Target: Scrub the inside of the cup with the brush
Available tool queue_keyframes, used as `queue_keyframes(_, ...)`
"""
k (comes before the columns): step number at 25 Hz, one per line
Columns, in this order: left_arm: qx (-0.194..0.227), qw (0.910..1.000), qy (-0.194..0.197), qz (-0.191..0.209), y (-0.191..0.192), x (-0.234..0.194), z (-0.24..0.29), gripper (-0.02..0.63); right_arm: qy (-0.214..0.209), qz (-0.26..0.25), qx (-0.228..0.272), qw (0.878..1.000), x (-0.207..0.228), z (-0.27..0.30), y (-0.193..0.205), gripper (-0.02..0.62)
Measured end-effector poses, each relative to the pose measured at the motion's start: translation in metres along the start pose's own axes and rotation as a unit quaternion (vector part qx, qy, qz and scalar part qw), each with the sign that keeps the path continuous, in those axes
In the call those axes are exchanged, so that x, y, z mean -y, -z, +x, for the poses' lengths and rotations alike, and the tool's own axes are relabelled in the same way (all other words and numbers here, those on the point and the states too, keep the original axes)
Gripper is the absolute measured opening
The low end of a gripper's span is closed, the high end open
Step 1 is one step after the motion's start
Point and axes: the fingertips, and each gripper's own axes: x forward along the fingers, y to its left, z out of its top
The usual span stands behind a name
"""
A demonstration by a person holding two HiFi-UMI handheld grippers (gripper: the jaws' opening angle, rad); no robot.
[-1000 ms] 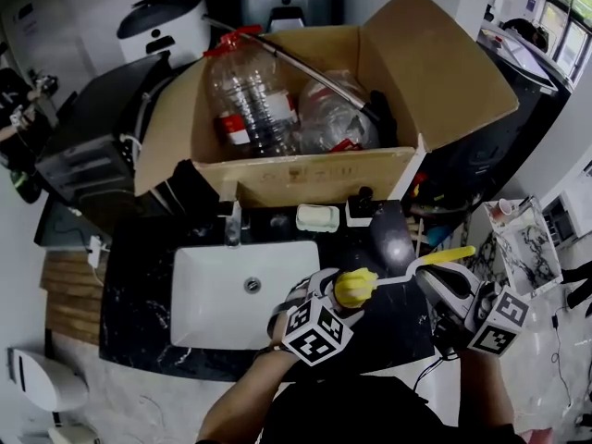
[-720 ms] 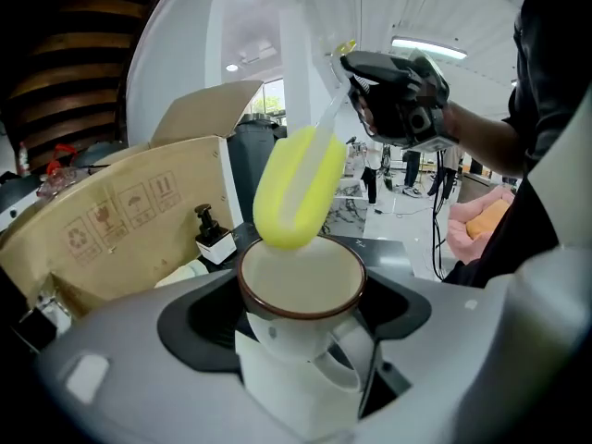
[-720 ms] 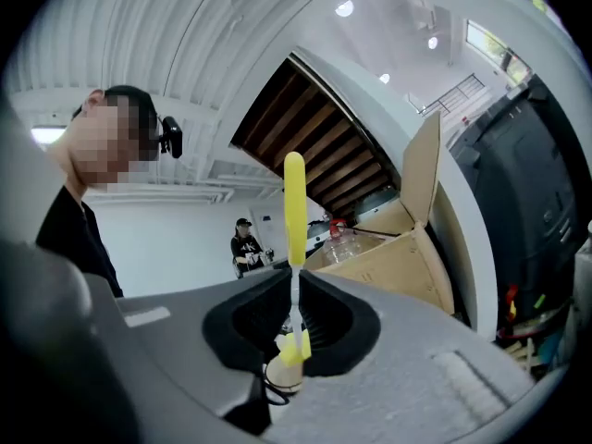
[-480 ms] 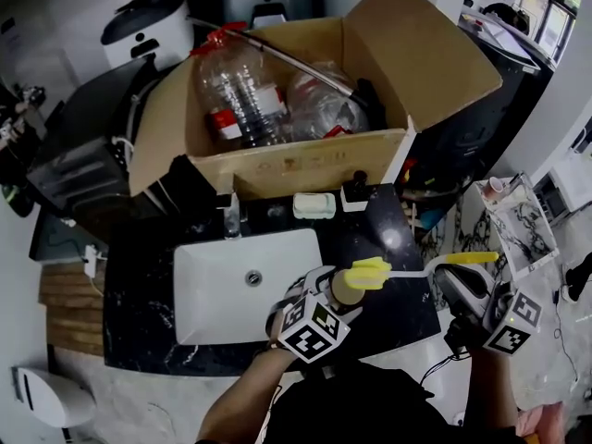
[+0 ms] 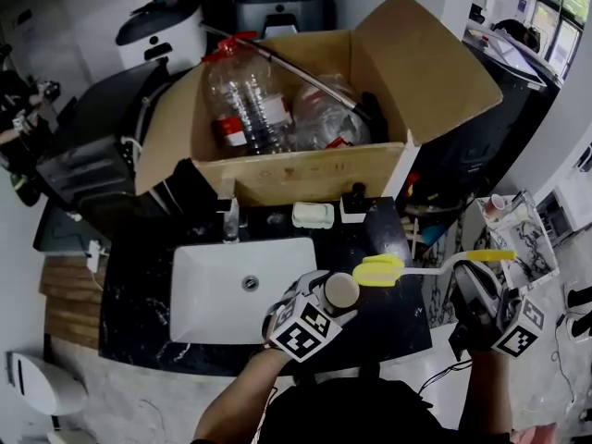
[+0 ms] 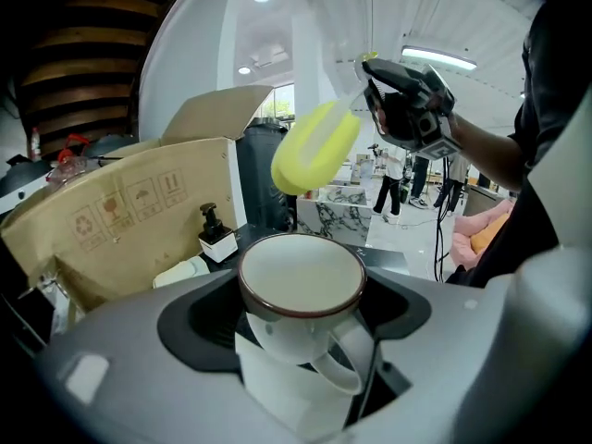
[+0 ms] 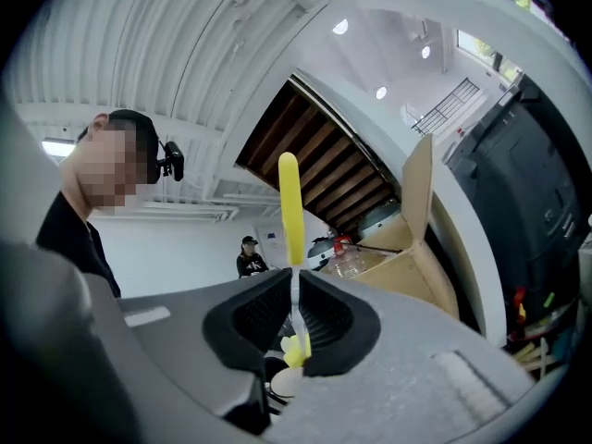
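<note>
My left gripper (image 5: 331,296) is shut on a white cup with a brown rim (image 5: 341,290), held upright over the black counter just right of the sink. The left gripper view shows the cup (image 6: 302,280) between the jaws, mouth up, handle towards the camera, nothing inside. My right gripper (image 5: 474,289) is shut on the thin handle of a brush (image 5: 435,266). Its yellow sponge head (image 5: 377,270) hangs outside the cup, just above and to the right of the rim, and shows as the sponge head (image 6: 314,146) in the left gripper view. The handle (image 7: 290,206) rises between the right jaws.
A white sink (image 5: 203,294) with a faucet (image 5: 231,222) is set in the black counter (image 5: 388,326). Behind it stand a soap dish (image 5: 314,215), a pump bottle (image 5: 353,203) and a big open cardboard box (image 5: 305,174) with plastic bottles inside.
The brush head has come away from the cup's mouth and moved right and slightly up. My right gripper has drawn back to the right. The cup has stayed about where it was.
</note>
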Motion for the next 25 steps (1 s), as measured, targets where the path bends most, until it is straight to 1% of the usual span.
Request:
queue_keyframes(2, 0.000, 0.9999, -0.005, -0.014, -0.004, -0.001, 0.009, 0.410, 0.015, 0.001, -0.002, 1.000, 0.019, -0.009, -0.002, 0.031)
queue_keyframes(6, 0.000, 0.9987, -0.015, -0.048, -0.011, 0.003, 0.031, 0.410, 0.024, 0.007, -0.017, 1.000, 0.051, -0.031, 0.001, 0.031)
queue_keyframes(9, 0.002, 0.9963, -0.016, -0.084, -0.016, 0.009, 0.047, 0.410, 0.029, 0.032, -0.014, 0.999, 0.081, -0.051, 0.002, 0.031)
queue_keyframes(12, 0.004, 0.9927, -0.025, -0.118, -0.016, 0.006, 0.060, 0.410, 0.022, 0.047, -0.007, 0.999, 0.102, -0.062, 0.000, 0.031)
queue_keyframes(15, -0.004, 0.9911, -0.046, -0.125, -0.014, 0.000, 0.071, 0.410, 0.011, 0.053, -0.005, 0.999, 0.112, -0.066, 0.000, 0.031)
queue_keyframes(20, -0.007, 0.9886, -0.061, -0.137, -0.011, -0.007, 0.086, 0.410, 0.012, 0.066, -0.009, 0.998, 0.121, -0.076, 0.006, 0.031)
queue_keyframes(25, -0.015, 0.9875, -0.089, -0.129, -0.001, -0.023, 0.099, 0.410, 0.014, 0.070, -0.020, 0.997, 0.123, -0.078, 0.009, 0.031)
